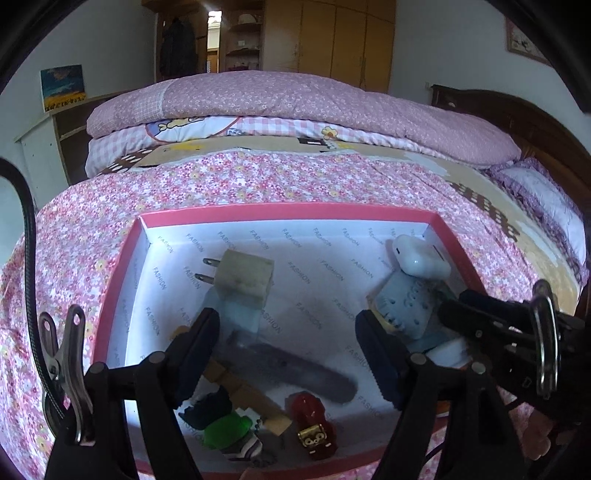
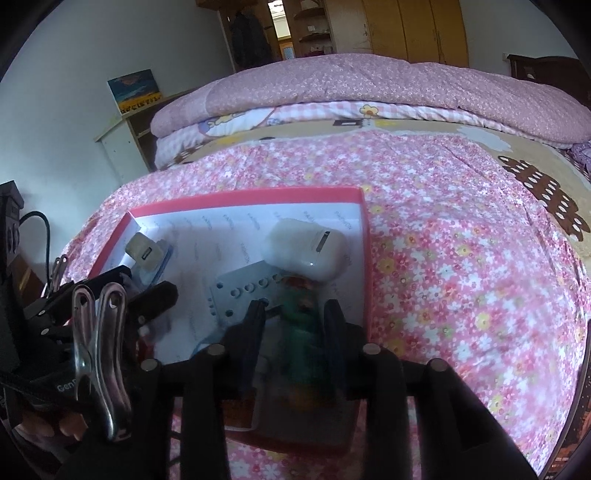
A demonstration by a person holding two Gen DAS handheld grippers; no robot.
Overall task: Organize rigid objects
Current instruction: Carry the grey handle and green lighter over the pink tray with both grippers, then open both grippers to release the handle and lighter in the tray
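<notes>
Right wrist: green toy sits between parted jaws, over box.

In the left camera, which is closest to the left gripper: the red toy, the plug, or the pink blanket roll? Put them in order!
From the left gripper:
1. Red toy, just under the fingers, near box edge.
2. Plug, mid-box, left.
3. Pink blanket roll, far across the bed.

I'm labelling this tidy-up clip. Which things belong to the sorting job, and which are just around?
Job: pink box; beige plug adapter; white earbud case; grey perforated block; red toy car; green toy; left gripper; right gripper.

Around: floral bedspread; folded quilt; wardrobe.
</notes>
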